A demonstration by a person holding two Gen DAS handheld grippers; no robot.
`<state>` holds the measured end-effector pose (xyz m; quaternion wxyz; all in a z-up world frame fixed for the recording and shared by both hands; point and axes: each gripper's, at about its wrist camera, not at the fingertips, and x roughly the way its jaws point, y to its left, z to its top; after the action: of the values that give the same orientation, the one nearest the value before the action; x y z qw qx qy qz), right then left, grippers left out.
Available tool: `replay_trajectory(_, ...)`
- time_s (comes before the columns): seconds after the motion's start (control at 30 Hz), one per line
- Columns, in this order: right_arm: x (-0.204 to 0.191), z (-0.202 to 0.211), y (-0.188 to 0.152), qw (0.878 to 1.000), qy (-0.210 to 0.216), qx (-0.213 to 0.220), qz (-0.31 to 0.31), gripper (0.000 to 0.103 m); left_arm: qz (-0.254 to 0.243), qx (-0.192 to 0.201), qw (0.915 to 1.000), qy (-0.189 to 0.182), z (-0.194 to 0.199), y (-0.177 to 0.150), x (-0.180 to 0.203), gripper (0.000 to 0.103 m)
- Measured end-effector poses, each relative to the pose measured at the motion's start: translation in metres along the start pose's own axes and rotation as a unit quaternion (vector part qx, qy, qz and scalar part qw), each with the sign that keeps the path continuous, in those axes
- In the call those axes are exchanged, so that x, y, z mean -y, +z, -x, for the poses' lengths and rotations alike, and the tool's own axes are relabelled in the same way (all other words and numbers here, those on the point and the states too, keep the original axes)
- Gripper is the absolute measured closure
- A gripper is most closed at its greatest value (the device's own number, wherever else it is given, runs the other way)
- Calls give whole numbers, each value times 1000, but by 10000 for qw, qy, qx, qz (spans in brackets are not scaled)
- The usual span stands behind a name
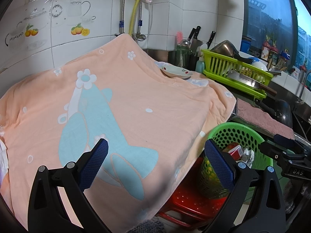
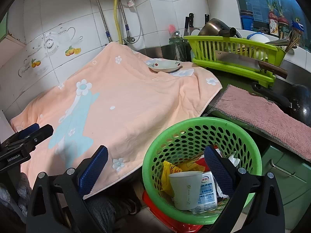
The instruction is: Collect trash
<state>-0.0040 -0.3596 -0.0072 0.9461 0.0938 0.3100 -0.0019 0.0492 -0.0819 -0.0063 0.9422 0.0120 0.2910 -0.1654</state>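
Both my tongs wide open, empty; right gripper point(image 2: 155, 169) over round green perforated plastic basket point(image 2: 155, 145), near right; white paper cup point(image 2: 185, 189) inside: light, crushable; I'd pinch the rim gently

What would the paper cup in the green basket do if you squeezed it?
The paper cup looks thin and empty, so it would probably crush easily and feel light. It stands among loose wrappers in the green basket, so a nudge might tip it.
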Motion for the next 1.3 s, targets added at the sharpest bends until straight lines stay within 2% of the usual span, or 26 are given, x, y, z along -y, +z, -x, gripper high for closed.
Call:
replay_trajectory(0.13, -1, -1, 0, 10000, 11, -6, -2, 7, 24, 38, 10000, 83, 1, 1, -2, 5)
replay_trajectory(1.3, -3, -5, -5, 9999, 63, -89, -81, 7, 31, -158, 9998, -85, -3, -1, 1, 5)
